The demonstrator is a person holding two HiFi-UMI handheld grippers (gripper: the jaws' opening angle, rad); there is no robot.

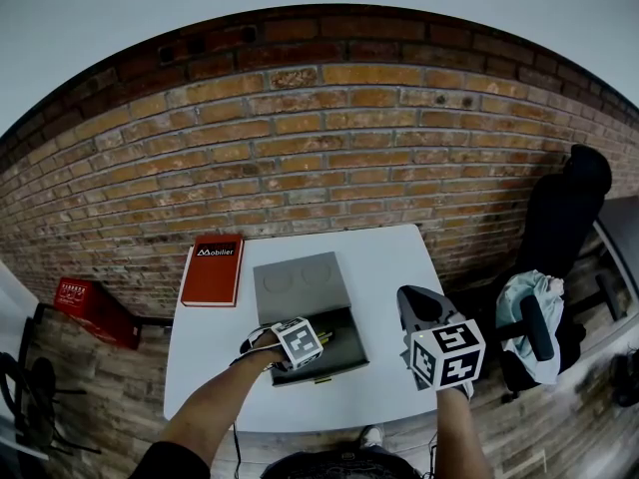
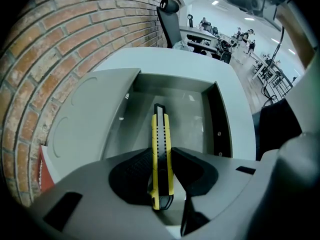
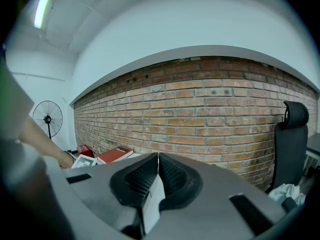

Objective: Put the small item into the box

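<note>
Left gripper (image 2: 162,153) clamped on a yellow-and-black utility knife (image 2: 160,129): both black pads press its sides and the butt end sits back between the jaws. The knife is held lengthwise along the jaws, its far tip over the inside of the open grey box (image 2: 192,126); whether the tip touches the box floor I cannot tell. Grey floor shows on either side of the blade body, with a dark wall on the box's right. The marker cube (image 1: 300,342) on this gripper hangs over the box's near-left corner, and the person's bare left forearm (image 1: 215,402) comes up from the table's front edge. Right gripper (image 3: 158,156) is closed, pads tip to tip with nothing between them, raised to the right of the box and aimed at the wall. The box lid (image 1: 300,285) is flipped back flat on the white table (image 1: 389,257), touching the box's far edge, with two faint circles on its inner face. Just left of the lid lies a red book (image 1: 212,270), close to the table's far-left corner. On the floor to the left is a red crate (image 1: 85,302). To the right stands a black office chair (image 1: 559,228) with a pale cloth (image 1: 524,307) on its seat. Behind everything runs a brick wall (image 1: 329,138).
</note>
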